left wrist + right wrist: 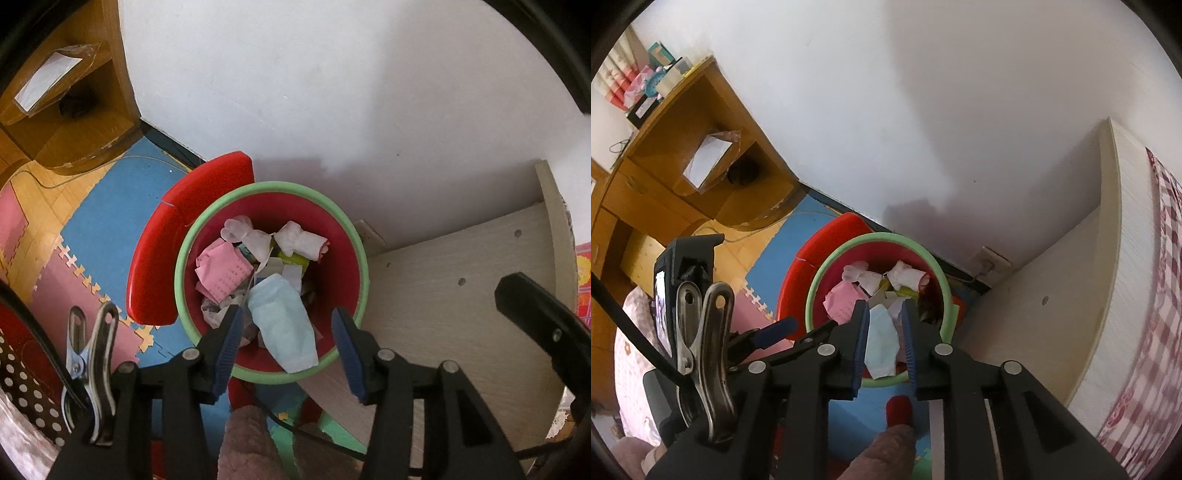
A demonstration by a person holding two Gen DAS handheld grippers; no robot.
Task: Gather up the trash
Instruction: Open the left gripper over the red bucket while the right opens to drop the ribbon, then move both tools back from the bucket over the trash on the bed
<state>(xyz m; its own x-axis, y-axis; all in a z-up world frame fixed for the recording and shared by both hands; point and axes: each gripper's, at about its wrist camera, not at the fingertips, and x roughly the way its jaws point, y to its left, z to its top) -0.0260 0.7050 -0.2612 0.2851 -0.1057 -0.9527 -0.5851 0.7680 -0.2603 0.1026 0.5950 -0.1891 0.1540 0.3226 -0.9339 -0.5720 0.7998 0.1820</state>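
Above bin [334, 206]: fingers [231, 343] apart, empty.

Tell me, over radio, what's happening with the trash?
Left gripper open, empty. Right gripper open, empty. Blue mask draped over bin rim. Nothing blocking.

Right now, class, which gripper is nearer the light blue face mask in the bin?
Left, apparently. The left gripper hangs open just above the face mask; the right gripper looks higher.

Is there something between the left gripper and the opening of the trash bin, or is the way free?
Nothing visible blocks it. The left gripper hangs open right above the trash bin, whose red lid is swung aside, and a light blue mask lies over the near rim.
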